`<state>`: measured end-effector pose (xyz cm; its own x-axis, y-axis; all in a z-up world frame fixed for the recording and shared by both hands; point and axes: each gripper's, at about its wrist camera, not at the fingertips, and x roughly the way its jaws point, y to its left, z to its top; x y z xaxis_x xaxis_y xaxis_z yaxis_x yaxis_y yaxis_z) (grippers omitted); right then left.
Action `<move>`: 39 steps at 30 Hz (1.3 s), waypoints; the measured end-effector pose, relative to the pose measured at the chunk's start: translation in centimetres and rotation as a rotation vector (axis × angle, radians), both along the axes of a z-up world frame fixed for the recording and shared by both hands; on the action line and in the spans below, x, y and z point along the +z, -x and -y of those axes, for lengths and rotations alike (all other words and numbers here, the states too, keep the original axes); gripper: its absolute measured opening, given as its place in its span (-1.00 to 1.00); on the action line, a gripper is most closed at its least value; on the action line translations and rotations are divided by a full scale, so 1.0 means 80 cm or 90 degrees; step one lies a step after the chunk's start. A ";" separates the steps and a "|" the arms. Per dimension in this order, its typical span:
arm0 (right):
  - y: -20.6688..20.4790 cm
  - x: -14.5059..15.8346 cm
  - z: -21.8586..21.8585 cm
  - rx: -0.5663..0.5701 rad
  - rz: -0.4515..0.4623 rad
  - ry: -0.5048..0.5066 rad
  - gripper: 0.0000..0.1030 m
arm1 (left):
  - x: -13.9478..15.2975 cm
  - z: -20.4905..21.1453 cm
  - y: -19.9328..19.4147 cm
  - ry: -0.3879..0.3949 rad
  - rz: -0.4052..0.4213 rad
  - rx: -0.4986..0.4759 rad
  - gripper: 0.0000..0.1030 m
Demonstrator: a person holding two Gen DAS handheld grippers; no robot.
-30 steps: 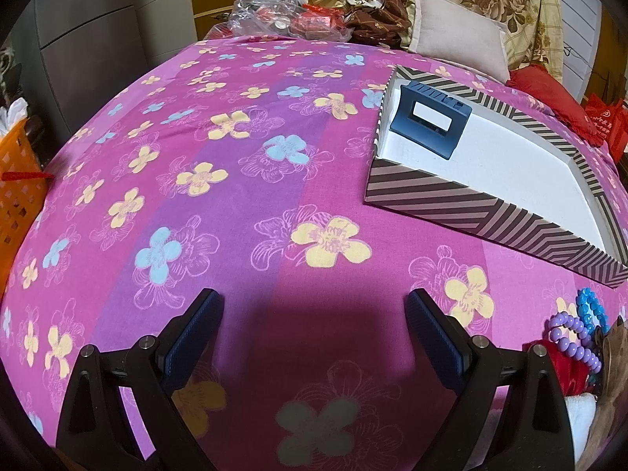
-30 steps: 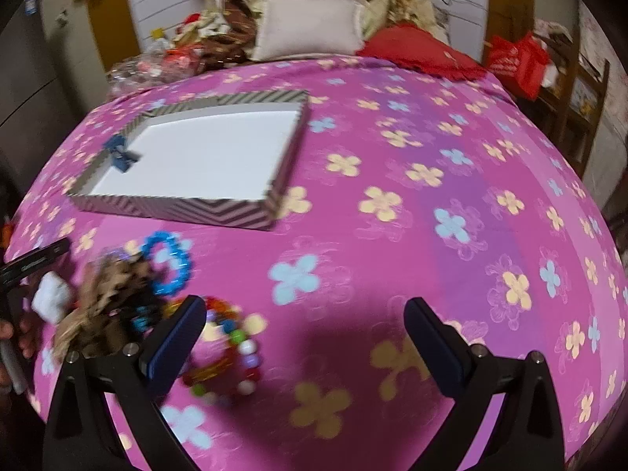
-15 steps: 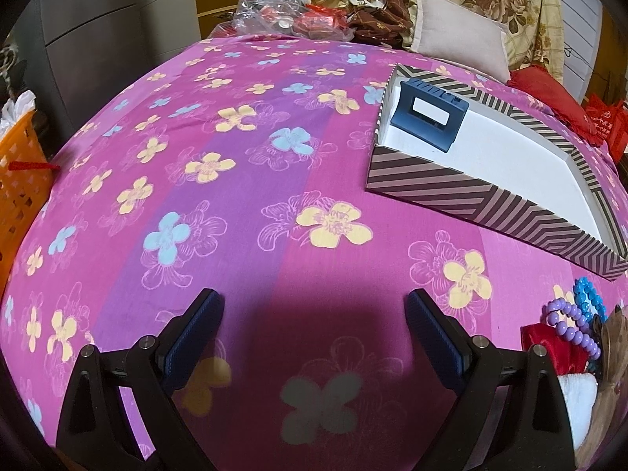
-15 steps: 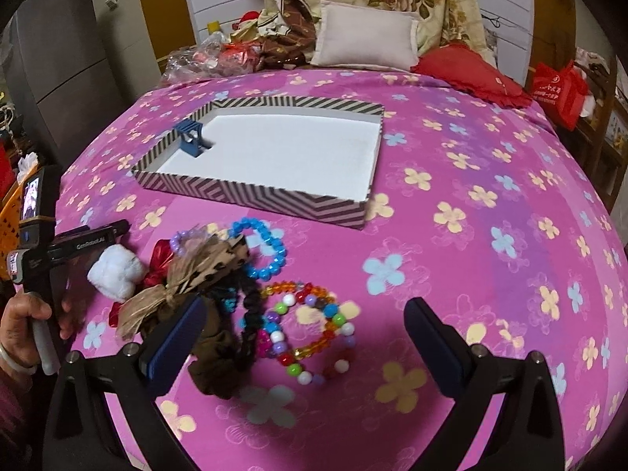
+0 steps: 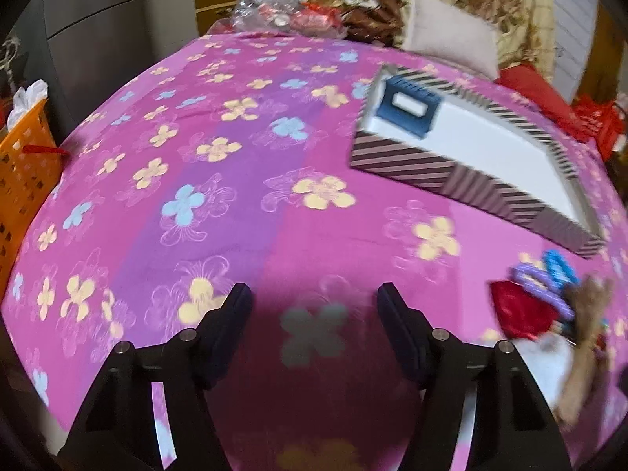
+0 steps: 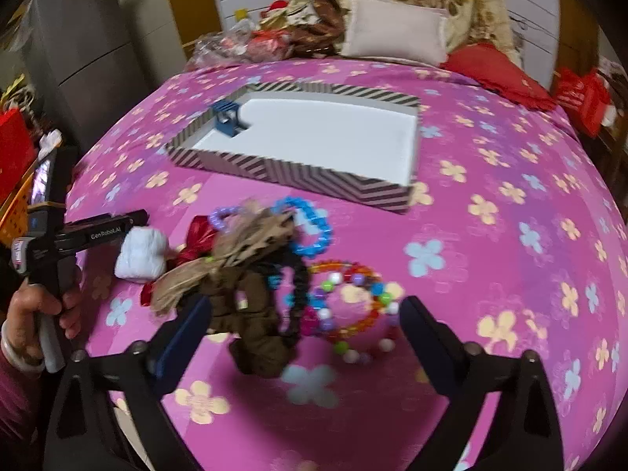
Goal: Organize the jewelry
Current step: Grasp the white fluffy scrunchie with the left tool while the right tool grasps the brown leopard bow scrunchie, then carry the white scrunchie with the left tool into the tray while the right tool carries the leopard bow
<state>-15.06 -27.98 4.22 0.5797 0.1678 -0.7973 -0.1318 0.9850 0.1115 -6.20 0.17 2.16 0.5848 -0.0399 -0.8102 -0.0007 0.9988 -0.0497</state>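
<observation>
"GenRobot.AI" lettering on left gripper [image 6: 98, 231], jaws apart, beside jewelry pile [image 6: 251, 259]

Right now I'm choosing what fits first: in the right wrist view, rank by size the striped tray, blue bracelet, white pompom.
1. striped tray, clearly largest.
2. blue bracelet and white pompom: look alike; unranked.

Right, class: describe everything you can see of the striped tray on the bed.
The shallow rectangular striped cardboard tray has brown-and-cream chevron-striped walls and a plain white floor. It lies flat on the pink floral bedspread, beyond the jewelry pile. Only a small blue stand sits inside, in its far-left corner. Neither tongs touch it.
</observation>
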 end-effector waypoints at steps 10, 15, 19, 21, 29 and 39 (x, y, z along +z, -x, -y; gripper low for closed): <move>-0.020 -0.015 -0.050 0.071 -0.024 -0.022 0.08 | 0.051 0.010 0.043 0.010 0.030 -0.053 0.10; -0.029 -0.035 -0.051 0.075 -0.050 -0.036 -0.28 | 0.045 0.026 0.053 0.010 0.023 -0.083 0.10; -0.024 -0.030 -0.043 0.084 -0.038 -0.063 -0.71 | 0.038 0.032 0.052 0.049 0.006 -0.105 0.10; -0.022 -0.023 -0.039 0.087 -0.029 -0.070 -0.89 | 0.035 0.037 0.051 0.074 0.000 -0.122 0.10; -0.021 -0.013 -0.029 0.094 -0.017 -0.092 -0.80 | 0.025 0.037 0.049 0.151 -0.019 -0.125 0.10; -0.023 -0.040 -0.048 0.121 -0.045 -0.039 -0.02 | 0.011 0.052 0.043 0.146 -0.039 -0.137 0.10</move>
<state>-13.18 -24.15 1.04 0.4763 0.3189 -0.8194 -0.3044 0.9341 0.1866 -9.67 -3.99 3.04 0.4932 -0.3422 -0.7998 0.1988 0.9394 -0.2794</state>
